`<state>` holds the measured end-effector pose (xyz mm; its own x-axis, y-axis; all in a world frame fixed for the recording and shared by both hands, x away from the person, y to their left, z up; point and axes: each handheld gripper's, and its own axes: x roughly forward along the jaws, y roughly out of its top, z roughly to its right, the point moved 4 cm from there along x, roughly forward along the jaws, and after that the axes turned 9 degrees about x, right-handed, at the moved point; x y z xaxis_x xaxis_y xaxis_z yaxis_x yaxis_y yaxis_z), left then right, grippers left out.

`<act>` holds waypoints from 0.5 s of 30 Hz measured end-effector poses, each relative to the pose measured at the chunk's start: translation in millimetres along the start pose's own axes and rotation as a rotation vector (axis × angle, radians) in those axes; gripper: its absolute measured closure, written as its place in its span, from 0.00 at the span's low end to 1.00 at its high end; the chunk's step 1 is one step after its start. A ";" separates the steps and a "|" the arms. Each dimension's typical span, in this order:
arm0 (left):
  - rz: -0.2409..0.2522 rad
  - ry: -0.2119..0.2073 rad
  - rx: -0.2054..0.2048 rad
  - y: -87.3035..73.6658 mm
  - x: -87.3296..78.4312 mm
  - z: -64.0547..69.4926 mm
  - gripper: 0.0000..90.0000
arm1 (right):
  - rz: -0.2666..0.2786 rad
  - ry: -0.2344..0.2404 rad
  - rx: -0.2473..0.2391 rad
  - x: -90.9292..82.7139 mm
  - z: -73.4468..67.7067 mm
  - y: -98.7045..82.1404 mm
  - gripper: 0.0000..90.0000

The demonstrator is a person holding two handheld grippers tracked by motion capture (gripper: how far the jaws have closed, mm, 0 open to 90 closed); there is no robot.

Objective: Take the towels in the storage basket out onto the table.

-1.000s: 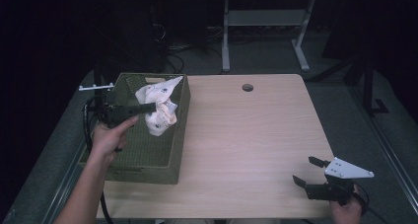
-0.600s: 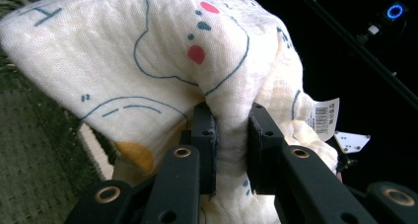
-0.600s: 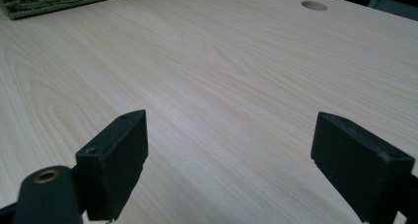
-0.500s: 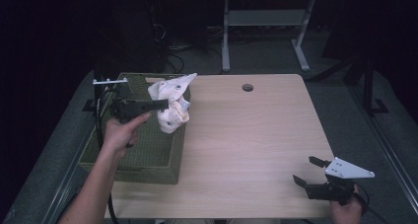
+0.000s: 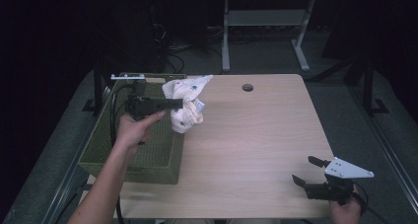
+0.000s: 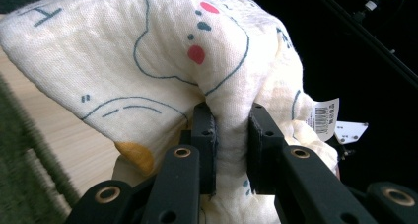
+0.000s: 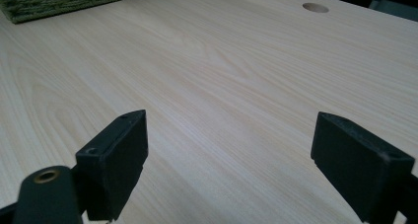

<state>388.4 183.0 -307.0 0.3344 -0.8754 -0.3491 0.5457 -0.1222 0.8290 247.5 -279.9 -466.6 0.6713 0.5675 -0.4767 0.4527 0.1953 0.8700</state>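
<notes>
Cream cloth (image 6: 148,61) pinched in left gripper (image 6: 231,135) bears a barcode tag (image 6: 325,113).

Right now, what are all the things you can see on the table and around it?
cloth: one, cream with blue line drawings and red and yellow spots, a white barcode tag on it, bunched and held up above the basket's right edge
basket: one, green woven, rectangular, on the left side of the table
table: one, light wood, with a round hole near its far edge
metal stand: one, white legs, on the floor behind the table
cables: several, dark, on the floor behind the table
left gripper: one, black, jaws shut on the cloth, above the basket
right gripper: one, black with a grey plate, jaws open, low at the table's near right corner
</notes>
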 end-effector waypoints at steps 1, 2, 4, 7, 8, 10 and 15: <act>-0.003 -0.007 0.005 0.6 2.5 1.2 0.85 | 0.001 0.000 0.000 0.1 -0.2 0.0 0.16; -0.003 -0.013 0.006 1.4 5.6 2.7 0.85 | 0.001 0.001 -0.001 0.0 -0.3 0.0 0.16; -0.013 -0.017 0.014 2.7 10.4 5.6 0.85 | 0.000 0.003 0.000 -0.3 -0.8 -0.3 0.16; -0.024 -0.025 0.022 4.1 18.6 9.2 0.85 | -0.002 0.006 0.003 -0.6 -2.5 -0.3 0.16; -0.025 -0.029 0.021 4.0 22.1 10.1 0.85 | 0.000 0.006 0.002 -0.3 -2.9 -0.1 0.16; -0.031 -0.033 0.018 3.4 27.4 10.8 0.85 | -0.002 0.008 0.005 0.0 -3.6 0.0 0.16; -0.049 -0.047 0.019 1.9 41.8 12.5 0.85 | 0.008 0.011 -0.010 -0.3 -2.6 0.7 0.16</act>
<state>393.7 140.4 -314.6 0.2709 -0.8893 -0.3684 0.5454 -0.1736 0.8200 246.1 -277.8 -465.5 0.6685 0.5777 -0.4684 0.4416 0.1984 0.8750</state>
